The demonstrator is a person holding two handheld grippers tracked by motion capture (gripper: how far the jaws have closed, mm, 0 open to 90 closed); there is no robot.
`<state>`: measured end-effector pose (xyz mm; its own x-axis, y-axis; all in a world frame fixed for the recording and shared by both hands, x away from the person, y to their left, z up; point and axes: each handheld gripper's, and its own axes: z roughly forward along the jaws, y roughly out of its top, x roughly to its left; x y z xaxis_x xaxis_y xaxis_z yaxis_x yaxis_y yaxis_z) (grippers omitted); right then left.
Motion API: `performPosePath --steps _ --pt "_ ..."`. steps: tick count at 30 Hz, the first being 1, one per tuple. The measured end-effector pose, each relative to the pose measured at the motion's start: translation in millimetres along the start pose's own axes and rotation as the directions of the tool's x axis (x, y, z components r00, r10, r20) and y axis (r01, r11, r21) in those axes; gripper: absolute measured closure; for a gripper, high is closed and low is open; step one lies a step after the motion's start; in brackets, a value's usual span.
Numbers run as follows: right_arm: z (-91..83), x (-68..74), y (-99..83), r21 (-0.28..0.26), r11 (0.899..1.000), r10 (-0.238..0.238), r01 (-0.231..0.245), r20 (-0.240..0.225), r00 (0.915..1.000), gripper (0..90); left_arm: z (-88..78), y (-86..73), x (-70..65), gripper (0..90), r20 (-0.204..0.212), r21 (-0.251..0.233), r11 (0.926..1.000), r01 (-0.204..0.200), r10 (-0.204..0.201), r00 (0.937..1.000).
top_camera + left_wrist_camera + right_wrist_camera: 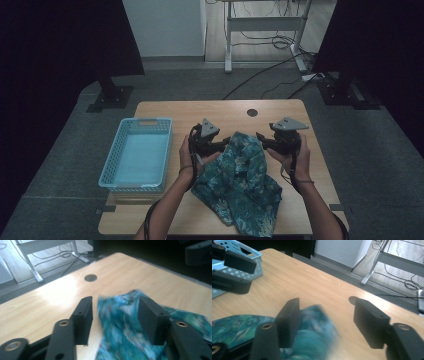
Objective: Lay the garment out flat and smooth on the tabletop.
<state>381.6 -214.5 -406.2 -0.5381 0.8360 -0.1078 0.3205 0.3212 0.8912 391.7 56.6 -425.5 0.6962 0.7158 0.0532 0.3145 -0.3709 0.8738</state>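
Both grippers sit at the far end of the teal patterned cloth, left gripper on its left top corner, right gripper on the right one. Each has its jaws spread apart with fabric loose between them, nothing pinched. The cloth runs lengthwise from the grippers back toward the person, crumpled mid-table, with the blue basket well off to the left. So I'd guess the left hand is the nearer one for carrying it over there.

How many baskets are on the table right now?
1. The light blue basket sits at the table's left side, left of the teal patterned cloth. Nothing suggests another hidden.
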Motion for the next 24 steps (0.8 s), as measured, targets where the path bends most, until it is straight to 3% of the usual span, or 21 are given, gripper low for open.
performPosePath --steps 5,6,8,10,15,20,24 --pt "-13.0 12.7 -23.7 0.012 0.999 0.049 -0.048 -0.055 0.9973 33.2 -17.4 -17.2 -20.3 40.4 0.034 -0.001 1.0000 -0.009 0.009 0.9994" --pt "-13.0 12.7 -23.7 0.012 0.999 0.049 -0.048 -0.055 0.9973 33.2 -17.4 -17.2 -20.3 40.1 0.034 -0.001 1.0000 -0.009 0.009 0.9994" --pt "-22.2 26.5 -38.9 0.017 0.999 0.045 -0.044 -0.084 0.9954 33.2 -28.9 -30.1 -31.7 39.2 0.042 -0.006 0.9999 -0.010 0.011 0.9990" --pt "-26.6 34.9 -48.1 0.026 0.999 0.035 -0.033 -0.103 0.9941 33.2 -32.1 -34.5 -34.6 38.9 0.047 -0.007 0.9999 -0.007 0.007 0.9989" --pt "-34.0 46.9 -64.0 0.035 0.999 0.027 -0.023 -0.132 0.9909 33.2 -45.1 -54.2 -49.0 38.4 0.070 -0.003 1.0000 -0.003 0.003 0.9976" --pt "-36.9 51.1 -69.3 0.062 0.998 0.003 0.007 -0.157 0.9876 33.4 -52.2 -52.7 -59.1 37.7 0.066 0.000 0.9986 -0.054 0.054 0.9963" --pt "-43.7 59.4 -71.9 0.061 0.998 0.005 0.006 -0.180 0.9837 33.4 -55.4 -54.6 -65.1 36.8 0.102 -0.011 0.9991 -0.041 0.042 0.9940"
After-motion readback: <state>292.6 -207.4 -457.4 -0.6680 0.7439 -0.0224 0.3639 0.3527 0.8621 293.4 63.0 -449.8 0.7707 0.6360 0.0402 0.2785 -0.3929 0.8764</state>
